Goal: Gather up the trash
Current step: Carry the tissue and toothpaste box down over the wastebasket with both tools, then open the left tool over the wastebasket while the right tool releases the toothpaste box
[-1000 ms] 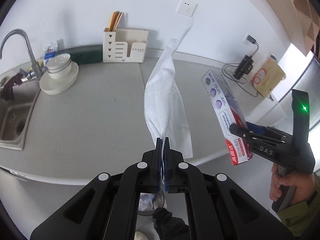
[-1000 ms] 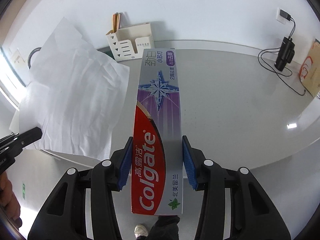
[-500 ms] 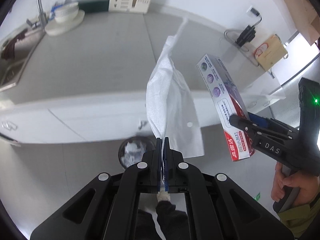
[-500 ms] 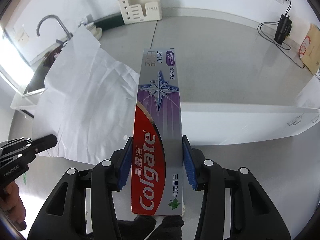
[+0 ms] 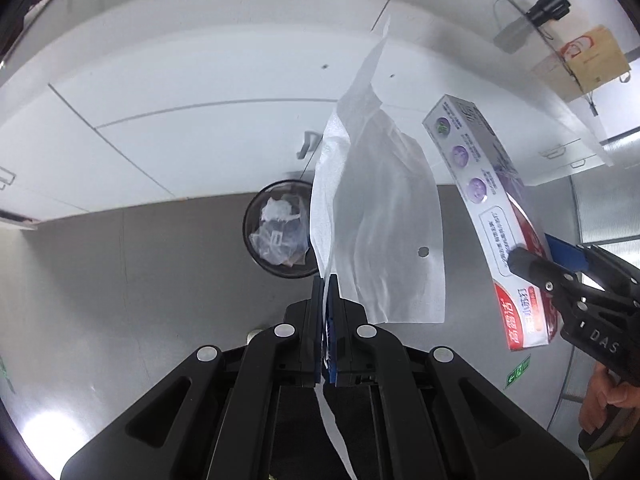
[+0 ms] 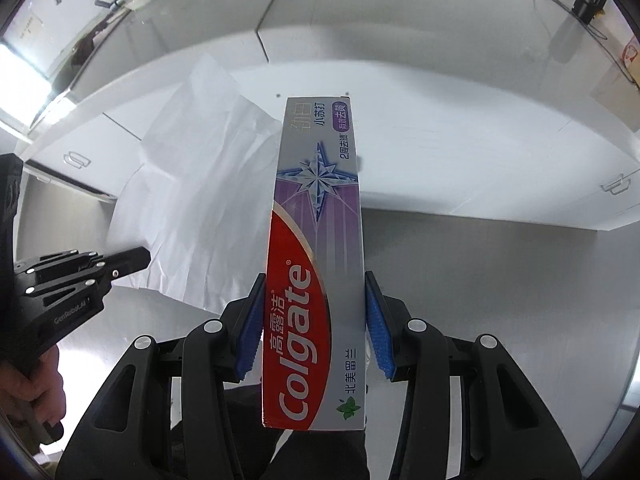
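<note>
Thin white tissue sheet (image 5: 376, 216), limp and creased, pinched between closed left gripper (image 5: 325, 292) jaws, hanging above round black trash bin (image 5: 276, 232) holding crumpled plastic. Long glossy cardboard toothpaste box (image 6: 318, 256), red, silver and purple, clamped flat by right gripper (image 6: 316, 320) between ribbed blue pads (image 6: 376, 328), over grey floor (image 5: 120, 280).

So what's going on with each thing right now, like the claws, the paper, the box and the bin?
left gripper: shut on the paper towel
paper towel: pinched at one edge, hanging loose in the air
right gripper: clamped on the toothpaste box
toothpaste box: held off the floor, flaps closed
trash bin: on the floor, open, with crumpled trash already inside
cabinet doors: closed
</note>
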### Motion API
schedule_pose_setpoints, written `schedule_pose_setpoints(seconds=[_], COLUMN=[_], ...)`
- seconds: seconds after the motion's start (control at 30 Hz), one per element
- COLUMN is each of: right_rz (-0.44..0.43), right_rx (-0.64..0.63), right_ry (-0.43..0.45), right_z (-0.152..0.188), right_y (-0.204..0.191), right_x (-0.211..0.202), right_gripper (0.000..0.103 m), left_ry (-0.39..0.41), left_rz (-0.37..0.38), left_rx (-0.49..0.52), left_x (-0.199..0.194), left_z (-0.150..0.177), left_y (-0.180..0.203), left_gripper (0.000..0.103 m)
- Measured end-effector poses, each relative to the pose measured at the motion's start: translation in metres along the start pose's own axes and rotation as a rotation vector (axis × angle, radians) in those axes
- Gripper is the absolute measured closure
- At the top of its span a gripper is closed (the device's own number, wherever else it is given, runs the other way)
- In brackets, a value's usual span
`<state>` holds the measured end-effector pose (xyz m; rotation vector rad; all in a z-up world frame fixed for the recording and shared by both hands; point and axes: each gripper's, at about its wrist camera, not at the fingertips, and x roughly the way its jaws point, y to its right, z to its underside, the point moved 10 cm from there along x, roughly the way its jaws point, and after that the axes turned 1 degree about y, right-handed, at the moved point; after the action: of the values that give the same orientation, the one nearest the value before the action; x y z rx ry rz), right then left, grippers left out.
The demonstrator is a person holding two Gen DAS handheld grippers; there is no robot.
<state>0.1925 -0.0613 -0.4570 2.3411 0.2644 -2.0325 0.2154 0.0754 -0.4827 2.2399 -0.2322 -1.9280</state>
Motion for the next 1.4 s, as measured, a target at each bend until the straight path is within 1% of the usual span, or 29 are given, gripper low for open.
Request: schedule_pose_setpoints(seconds=[0.17, 0.3, 0.33, 0.4, 0.6, 0.7, 0.8, 0.9, 0.97, 1.0, 1.03, 1.1, 1.13, 1.2, 1.23, 1.27, 1.33, 1.4], right_rz=[0.004, -0.005, -0.009, -0.013, -0.028, -0.021, -0.037, -0.040, -0.047, -0.046, -0.042, -0.037, -0.040, -0.056, -0.053, -0.045, -0.045, -0.050], right_rx=[0.021, 0.027, 0.025, 0.021, 0.022, -0.020, -0.007, 0.009, 0.012, 0.010, 0.007, 0.005, 0.012, 0.017, 0.008, -0.001, -0.005, -0.003], right_ry=[-0.109, -0.172, -0.183, -0.204, -0.270, -0.274, -0.295, -0.301, -0.301, -0.302, -0.305, -0.313, -0.320, -0.314, -0.302, -0.291, -0.284, -0.275], right_z=[0.029, 0.044, 0.047, 0.051, 0.054, 0.052, 0.052, 0.048, 0.044, 0.038, 0.037, 0.039, 0.039, 0.035, 0.032, 0.029, 0.020, 0.016], right_y=[0.011, 0.014, 0.014, 0.014, 0.020, 0.024, 0.033, 0.037, 0.039, 0.043, 0.043, 0.045, 0.046, 0.044, 0.044, 0.045, 0.043, 0.042], right_x=[0.076, 0.129, 0.140, 0.166, 0.253, 0.295, 0.333, 0.362, 0.378, 0.385, 0.391, 0.396, 0.398, 0.396, 0.396, 0.394, 0.395, 0.388], right_gripper=[0.057, 0.057, 0.057, 0.057, 0.057, 0.057, 0.057, 0.057, 0.057, 0.057, 0.056, 0.056, 0.056, 0.056, 0.056, 0.056, 0.056, 0.051], left_ry=[-0.057, -0.113, -0.111, -0.110, -0.161, -0.180, -0.198, -0.201, -0.204, -0.207, -0.208, -0.227, -0.231, -0.212, -0.199, -0.184, -0.166, -0.149], left_rz=[-0.021, -0.031, -0.035, -0.068, -0.092, -0.102, -0.110, -0.103, -0.083, -0.093, -0.097, -0.081, -0.081, -0.082, -0.080, -0.075, -0.065, -0.061], left_rx=[-0.060, -0.107, -0.095, -0.059, -0.060, -0.056, -0.058, -0.072, -0.060, -0.050, -0.047, -0.037, -0.033, -0.025, -0.026, -0.029, -0.038, -0.044], left_x=[0.068, 0.127, 0.137, 0.167, 0.264, 0.308, 0.341, 0.359, 0.368, 0.372, 0.375, 0.381, 0.381, 0.376, 0.372, 0.367, 0.355, 0.340], left_z=[0.009, 0.011, 0.008, 0.003, 0.002, 0.006, 0.006, 0.005, 0.002, 0.000, -0.001, -0.004, -0.005, -0.009, -0.013, -0.016, -0.018, -0.021], left_y=[-0.032, -0.051, -0.053, -0.058, -0.071, -0.077, -0.085, -0.089, -0.087, -0.087, -0.086, -0.081, -0.078, -0.078, -0.081, -0.083, -0.082, -0.084], left_gripper=[0.102, 0.102, 0.102, 0.102, 0.102, 0.102, 0.102, 0.102, 0.102, 0.102, 0.102, 0.101, 0.097, 0.077, 0.061, 0.057, 0.056, 0.056])
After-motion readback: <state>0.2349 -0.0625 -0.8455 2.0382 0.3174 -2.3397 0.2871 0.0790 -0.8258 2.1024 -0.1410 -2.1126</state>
